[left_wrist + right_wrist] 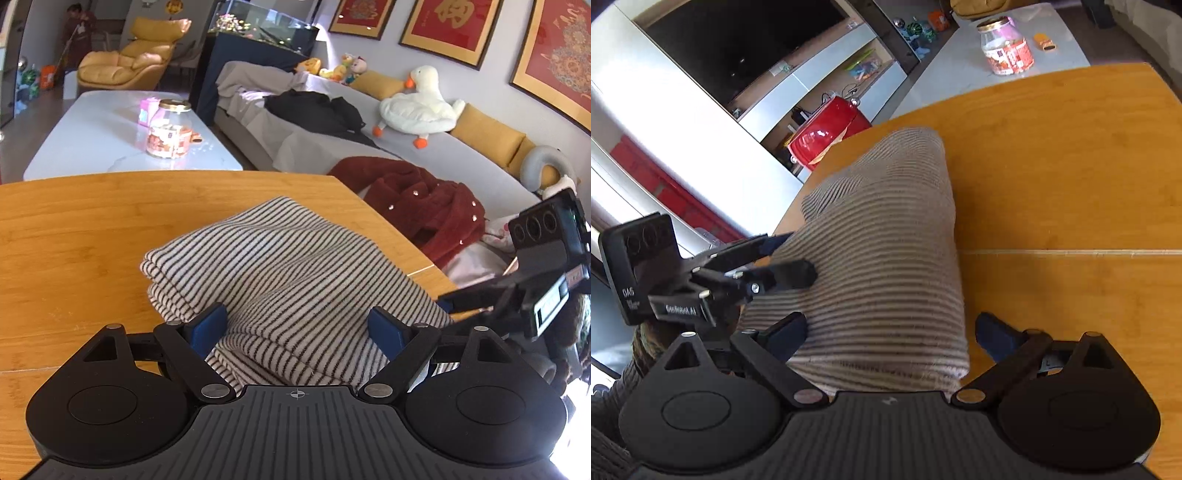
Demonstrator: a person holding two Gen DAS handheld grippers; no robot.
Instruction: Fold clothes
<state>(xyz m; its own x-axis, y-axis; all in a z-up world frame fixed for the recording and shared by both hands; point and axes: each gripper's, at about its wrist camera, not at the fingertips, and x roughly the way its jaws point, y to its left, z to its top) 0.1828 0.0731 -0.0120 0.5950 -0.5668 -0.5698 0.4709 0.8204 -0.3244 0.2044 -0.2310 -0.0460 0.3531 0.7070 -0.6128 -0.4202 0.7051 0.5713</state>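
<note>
A folded black-and-white striped garment (280, 266) lies on the wooden table (74, 236). My left gripper (295, 326) stands open at its near end, and the cloth bulges up between the two blue pads (207, 326). Seen from the right wrist, the same garment (886, 240) stretches away across the table (1071, 166). My right gripper (890, 334) is open too, one pad on the cloth's left side and the other on bare wood beside its right edge. Each gripper shows in the other's view: the right gripper (448, 304) at the garment's right edge, the left gripper (801, 254) over its left side.
The table's right edge drops off toward a grey sofa (424, 147) holding a red coat (417, 206), black clothes and a white goose plush (417, 107). A glass jar (170, 129) stands on a white low table beyond. A red case (827, 136) sits by the TV cabinet. A person stands far back left.
</note>
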